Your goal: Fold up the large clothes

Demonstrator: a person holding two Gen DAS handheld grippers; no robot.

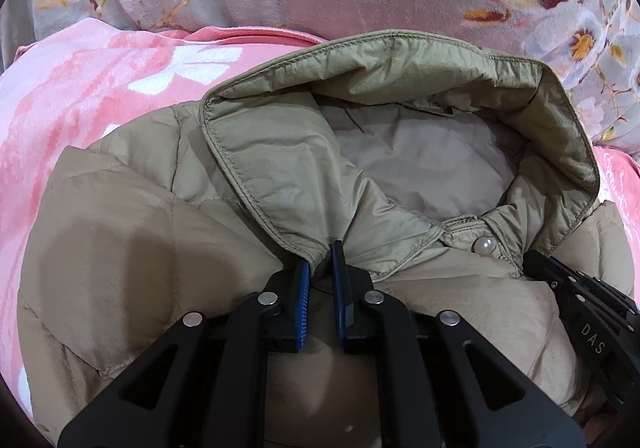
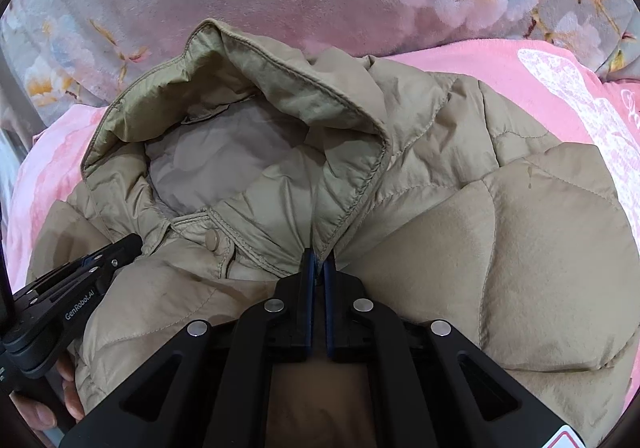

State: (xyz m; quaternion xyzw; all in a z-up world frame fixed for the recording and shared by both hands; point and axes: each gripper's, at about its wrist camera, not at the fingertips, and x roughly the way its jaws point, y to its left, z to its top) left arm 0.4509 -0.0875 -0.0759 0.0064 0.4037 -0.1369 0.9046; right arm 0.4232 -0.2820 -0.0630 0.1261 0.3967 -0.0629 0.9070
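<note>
Pinching the hood [image 1: 320, 151] edge at each lower corner, the left gripper [image 1: 321, 262] and right gripper [image 2: 319, 260] are both clamped on thin fabric; the jacket [image 2: 520, 248] lies on a pink blanket [image 1: 80, 87]. Slippery shell could slide free if pulled unevenly, skewing the fold.

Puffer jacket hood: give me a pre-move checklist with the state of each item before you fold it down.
1. Left gripper pinching the hood edge at its base: ok.
2. Right gripper pinching the opposite hood edge: ok.
3. Both grips at about the same height, either side of the pearl snap: ok.
4. Jacket lying front up on the pink blanket: ok.
5. Hood opened out, lining showing: ok.
6. Sleeves and hem already folded: cannot tell, out of view.
</note>
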